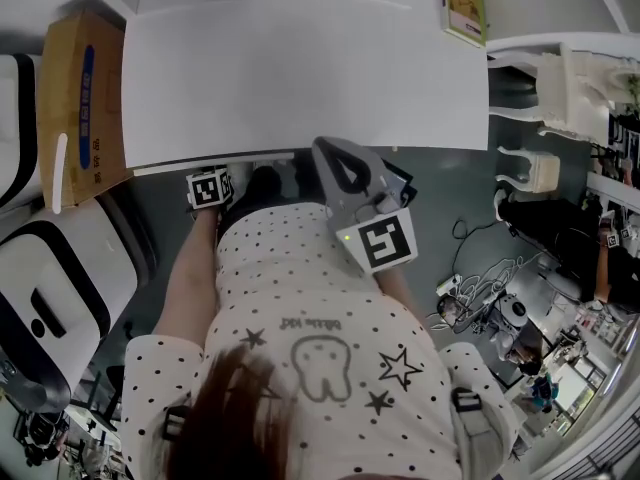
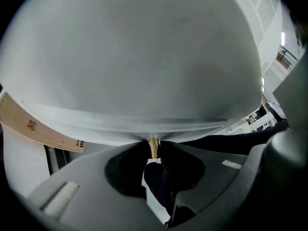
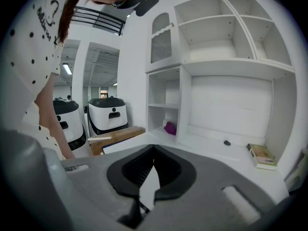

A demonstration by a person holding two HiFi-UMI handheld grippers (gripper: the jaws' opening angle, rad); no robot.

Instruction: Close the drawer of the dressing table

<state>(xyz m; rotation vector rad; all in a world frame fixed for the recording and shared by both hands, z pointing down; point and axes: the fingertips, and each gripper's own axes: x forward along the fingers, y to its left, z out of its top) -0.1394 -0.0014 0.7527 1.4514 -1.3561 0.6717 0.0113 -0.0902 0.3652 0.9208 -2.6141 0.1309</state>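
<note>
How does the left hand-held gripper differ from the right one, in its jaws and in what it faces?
The left hand-held gripper has its jaws closed on a brass-coloured knob; the right hand-held gripper has its jaws together on nothing. The left one sits close against the white drawer front; the right one looks across the table top toward open shelves. Both are grey.

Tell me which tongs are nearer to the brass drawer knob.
Left. The left tongs are closed around the brass drawer knob under the tabletop edge; the right tongs hover empty above that edge, off to the side.
</note>
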